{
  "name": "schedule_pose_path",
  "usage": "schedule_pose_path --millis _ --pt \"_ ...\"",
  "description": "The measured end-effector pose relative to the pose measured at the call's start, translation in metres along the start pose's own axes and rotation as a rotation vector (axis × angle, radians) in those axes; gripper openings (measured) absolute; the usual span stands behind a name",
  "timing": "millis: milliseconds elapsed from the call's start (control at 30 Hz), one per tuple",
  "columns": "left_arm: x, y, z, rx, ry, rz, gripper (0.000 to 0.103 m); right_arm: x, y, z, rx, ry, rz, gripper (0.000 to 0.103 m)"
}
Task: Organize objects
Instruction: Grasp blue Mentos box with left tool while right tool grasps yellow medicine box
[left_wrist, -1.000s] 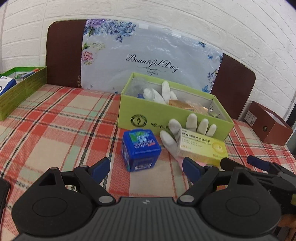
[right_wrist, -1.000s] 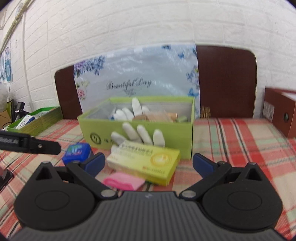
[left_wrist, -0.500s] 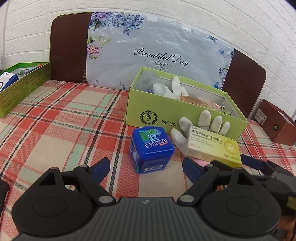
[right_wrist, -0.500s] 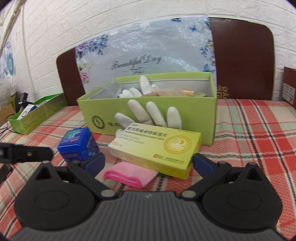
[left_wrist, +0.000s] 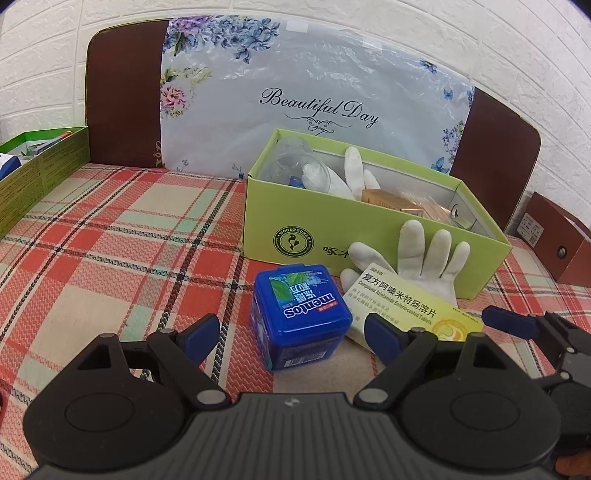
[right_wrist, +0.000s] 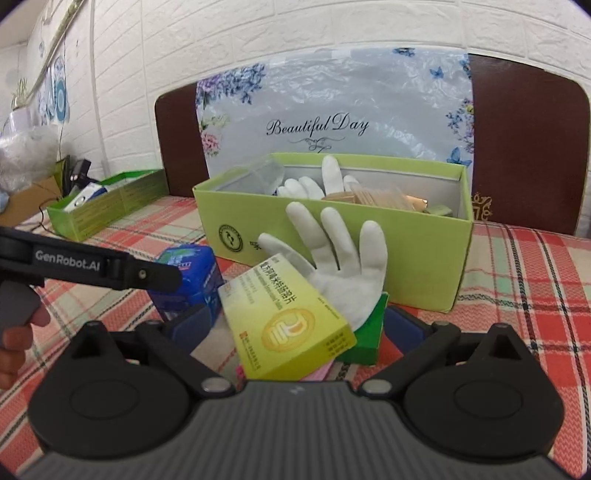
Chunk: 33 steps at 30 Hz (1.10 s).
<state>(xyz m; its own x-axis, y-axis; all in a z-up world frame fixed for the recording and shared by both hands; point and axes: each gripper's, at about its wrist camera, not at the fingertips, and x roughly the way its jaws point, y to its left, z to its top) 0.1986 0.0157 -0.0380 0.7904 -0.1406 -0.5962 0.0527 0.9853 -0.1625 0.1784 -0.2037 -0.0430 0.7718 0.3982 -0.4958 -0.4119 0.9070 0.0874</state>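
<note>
A blue Mentos box (left_wrist: 300, 314) stands on the plaid tablecloth between the fingers of my open left gripper (left_wrist: 291, 334); it also shows in the right wrist view (right_wrist: 188, 273). A yellow medicine box (right_wrist: 286, 319) lies between the fingers of my open right gripper (right_wrist: 295, 328), over a pink cloth (right_wrist: 317, 371); it also shows in the left wrist view (left_wrist: 402, 308). A white glove (right_wrist: 332, 262) leans against the light-green open box (right_wrist: 417, 258), which holds another glove and small items.
A green tray (right_wrist: 107, 201) with items sits far left, seen also in the left wrist view (left_wrist: 40, 166). A brown box (left_wrist: 554, 236) stands at the right. A floral "Beautiful Day" bag (left_wrist: 317, 107) leans on a brown board behind. A small green box (right_wrist: 369, 339) lies under the glove.
Both grippers have moved forward and lower. The Mentos box now sits between the left fingers, and the yellow medicine box now sits between the right fingers.
</note>
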Motion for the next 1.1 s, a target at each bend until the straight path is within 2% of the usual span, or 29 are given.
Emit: schedule_pose_path --millis 200,267,333,433,467,500,567,767,1000,1067,1100 --pt "0.018 -0.004 0.006 -0.009 0.020 0.011 0.089 0.012 0.027 -0.008 -0.128 -0.006 -0.007 0.099" --pt "0.024 -0.006 0.007 -0.009 0.032 0.011 0.089 0.017 0.031 -0.010 -0.147 0.027 -0.028 0.080" --pt "0.027 -0.006 0.007 -0.012 0.039 0.013 0.089 0.018 0.033 -0.012 -0.148 0.073 -0.020 0.069" --pt "0.031 -0.003 0.006 -0.012 0.048 0.017 0.089 0.008 0.038 -0.019 -0.151 0.099 -0.030 0.069" --pt "0.031 -0.001 0.006 -0.014 0.052 0.016 0.085 0.002 0.039 -0.022 -0.141 0.104 -0.029 0.068" --pt "0.031 0.000 0.005 -0.016 0.055 0.011 0.077 -0.004 0.041 -0.025 -0.133 0.107 -0.029 0.068" --pt "0.031 0.004 0.004 -0.024 0.073 -0.026 0.067 -0.017 0.045 -0.034 -0.117 0.118 -0.031 0.068" --pt "0.014 0.008 -0.006 0.019 0.088 -0.049 0.065 -0.061 0.050 -0.061 -0.025 0.136 -0.025 0.068" --pt "-0.047 0.007 -0.050 0.095 0.154 -0.137 0.064 -0.103 0.049 -0.077 0.056 0.185 -0.033 0.068" --pt "-0.063 0.005 -0.063 0.108 0.164 -0.122 0.065 -0.112 0.052 -0.080 0.056 0.194 -0.031 0.068" --pt "-0.066 0.004 -0.067 0.106 0.173 -0.102 0.069 -0.116 0.054 -0.082 0.051 0.195 -0.032 0.068"
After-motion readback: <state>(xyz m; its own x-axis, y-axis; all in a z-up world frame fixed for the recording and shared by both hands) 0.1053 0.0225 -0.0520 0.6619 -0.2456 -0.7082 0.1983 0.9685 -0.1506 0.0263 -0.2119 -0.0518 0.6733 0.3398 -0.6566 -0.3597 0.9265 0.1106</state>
